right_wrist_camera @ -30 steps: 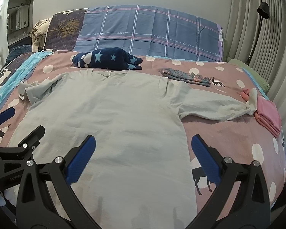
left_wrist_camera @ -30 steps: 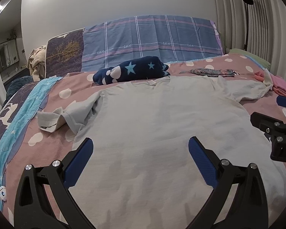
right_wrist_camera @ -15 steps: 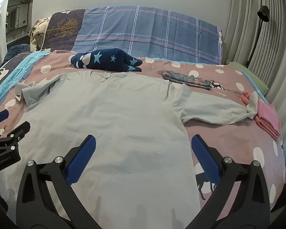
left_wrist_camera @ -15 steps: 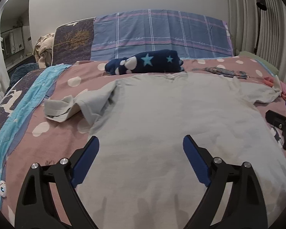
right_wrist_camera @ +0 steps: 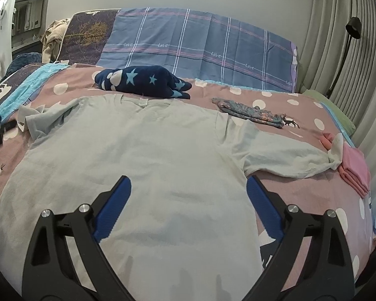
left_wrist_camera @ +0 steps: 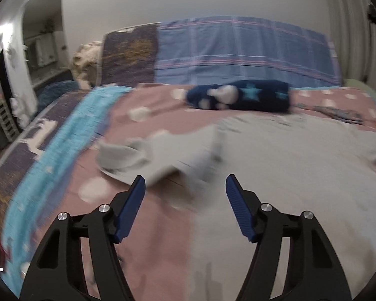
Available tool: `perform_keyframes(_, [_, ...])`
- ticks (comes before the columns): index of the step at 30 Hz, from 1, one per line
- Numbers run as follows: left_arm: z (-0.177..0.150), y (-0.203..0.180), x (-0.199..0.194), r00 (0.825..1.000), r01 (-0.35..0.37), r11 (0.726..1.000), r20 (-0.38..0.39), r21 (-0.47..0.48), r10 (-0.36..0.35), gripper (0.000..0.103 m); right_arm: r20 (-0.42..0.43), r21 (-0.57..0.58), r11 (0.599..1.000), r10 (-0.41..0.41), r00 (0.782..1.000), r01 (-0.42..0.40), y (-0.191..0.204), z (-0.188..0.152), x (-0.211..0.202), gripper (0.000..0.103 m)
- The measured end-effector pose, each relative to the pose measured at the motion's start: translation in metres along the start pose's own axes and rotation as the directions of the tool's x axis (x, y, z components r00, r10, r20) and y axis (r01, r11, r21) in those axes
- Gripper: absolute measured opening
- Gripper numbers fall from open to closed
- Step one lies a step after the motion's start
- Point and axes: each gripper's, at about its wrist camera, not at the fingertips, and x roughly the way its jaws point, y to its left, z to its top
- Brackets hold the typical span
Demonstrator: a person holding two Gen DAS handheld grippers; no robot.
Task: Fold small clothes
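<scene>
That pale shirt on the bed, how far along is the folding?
Barely begun. Done: the pale shirt lies spread flat on the bedspread, and a pink stack already sits folded beside it. In hand: nothing yet; the left tool is closing near the crumpled sleeve with no cloth between its jaws, and the right tool hovers open. Left: every fold.

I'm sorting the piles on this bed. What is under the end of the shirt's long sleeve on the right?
The sleeve's cuff lies on a folded pink cloth. Only that cloth's near part shows; what is beneath it is covered.
</scene>
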Motion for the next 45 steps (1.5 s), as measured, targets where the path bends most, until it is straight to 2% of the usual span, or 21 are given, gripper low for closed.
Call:
perform_keyframes(5, [0.034,0.050,0.078,0.991,-0.083,0.996,-0.113,-0.043,0.078,0.057,-0.034,0.006,1.000,-0.019,0.999,0.020,-0.003,-0.001,0.013,0.094])
perform_keyframes(8, [0.044,0.059,0.127,0.977,-0.053,0.998,-0.210,-0.034,0.044,0.056,-0.066,0.023,0.999,-0.029,0.997,0.030,-0.007,-0.001,0.025,0.095])
perform_keyframes(12, [0.049,0.057,0.184,0.943,-0.035,0.999,-0.331,-0.041,0.020,0.056,-0.106,0.045,0.998,-0.029,0.994,0.034,-0.013,-0.001,0.040,0.095])
perform_keyframes(13, [0.049,0.056,0.193,0.937,-0.049,0.998,-0.347,-0.035,0.034,0.056,-0.111,0.047,0.998,-0.030,0.993,0.035,-0.015,-0.001,0.042,0.095])
perform_keyframes(16, [0.046,0.062,0.222,0.900,-0.135,0.991,-0.421,-0.028,0.110,0.055,-0.116,0.053,0.998,-0.039,0.992,0.046,-0.019,-0.001,0.049,0.095])
perform_keyframes(17, [0.044,0.067,0.229,0.891,-0.142,0.989,-0.440,-0.041,0.109,0.042,-0.120,0.057,0.997,-0.040,0.992,0.047,-0.021,-0.002,0.051,0.095])
perform_keyframes(18, [0.043,0.070,0.231,0.891,-0.117,0.991,-0.446,-0.061,0.078,0.019,-0.126,0.063,0.997,-0.040,0.991,0.048,-0.023,-0.002,0.054,0.095])
perform_keyframes(19, [0.043,0.074,0.233,0.893,-0.085,0.992,-0.449,-0.094,0.034,0.007,-0.131,0.066,0.997,-0.040,0.991,0.049,-0.025,-0.003,0.057,0.095])
perform_keyframes(21, [0.047,0.079,0.229,0.891,-0.080,0.989,-0.453,-0.123,0.016,0.002,-0.139,0.072,0.996,-0.038,0.990,0.049,-0.027,-0.003,0.060,0.095])
perform_keyframes(23, [0.057,0.080,0.214,0.904,-0.041,0.988,-0.427,-0.147,-0.026,0.002,-0.141,0.075,0.996,-0.027,0.990,0.038,-0.027,-0.003,0.063,0.095])
perform_keyframes(26, [0.085,0.067,0.176,0.917,0.084,0.980,-0.372,-0.180,-0.147,0.002,-0.128,0.050,0.998,-0.019,0.992,0.026,-0.024,0.000,0.064,0.095])
perform_keyframes(28, [0.104,0.048,0.155,0.913,0.164,0.973,-0.349,-0.165,-0.213,0.002,-0.113,0.038,0.999,-0.014,0.994,0.018,-0.021,0.004,0.064,0.095])
perform_keyframes(29, [0.119,0.029,0.133,0.906,0.234,0.961,-0.326,-0.146,-0.270,0.002,-0.105,0.039,0.999,-0.005,0.994,0.010,-0.020,0.006,0.063,0.095])
perform_keyframes(32, [0.147,-0.027,0.086,0.869,0.401,0.912,-0.279,-0.086,-0.408,0.002,-0.081,0.043,0.999,0.020,0.997,-0.017,-0.019,0.011,0.060,0.095])
perform_keyframes(35, [0.163,-0.084,0.054,0.829,0.516,0.857,-0.242,-0.017,-0.504,0.002,-0.063,0.041,0.998,0.051,0.997,-0.049,-0.018,0.016,0.059,0.095])
perform_keyframes(37, [0.170,-0.125,0.044,0.774,0.603,0.798,-0.244,0.000,-0.584,0.002,-0.069,0.045,0.997,0.068,0.995,-0.065,-0.020,0.018,0.059,0.095])
perform_keyframes(39, [0.169,-0.162,0.042,0.734,0.658,0.753,-0.243,0.022,-0.634,0.005,-0.073,0.058,0.995,0.089,0.993,-0.085,-0.024,0.020,0.059,0.095])
perform_keyframes(40, [0.168,-0.174,0.043,0.730,0.665,0.746,-0.244,0.039,-0.638,0.008,-0.076,0.066,0.993,0.104,0.992,-0.099,-0.028,0.020,0.059,0.095])
perform_keyframes(42, [0.159,-0.191,0.046,0.735,0.662,0.746,-0.260,0.075,-0.626,0.032,-0.082,0.078,0.991,0.118,0.990,-0.112,-0.035,0.020,0.060,0.095])
perform_keyframes(44, [0.149,-0.191,0.048,0.755,0.642,0.760,-0.250,0.095,-0.606,0.034,-0.084,0.082,0.988,0.139,0.987,-0.132,-0.040,0.018,0.061,0.095])
perform_keyframes(45, [0.142,-0.182,0.046,0.777,0.618,0.779,-0.234,0.105,-0.584,0.038,-0.088,0.083,0.986,0.153,0.984,-0.146,-0.042,0.018,0.062,0.095])
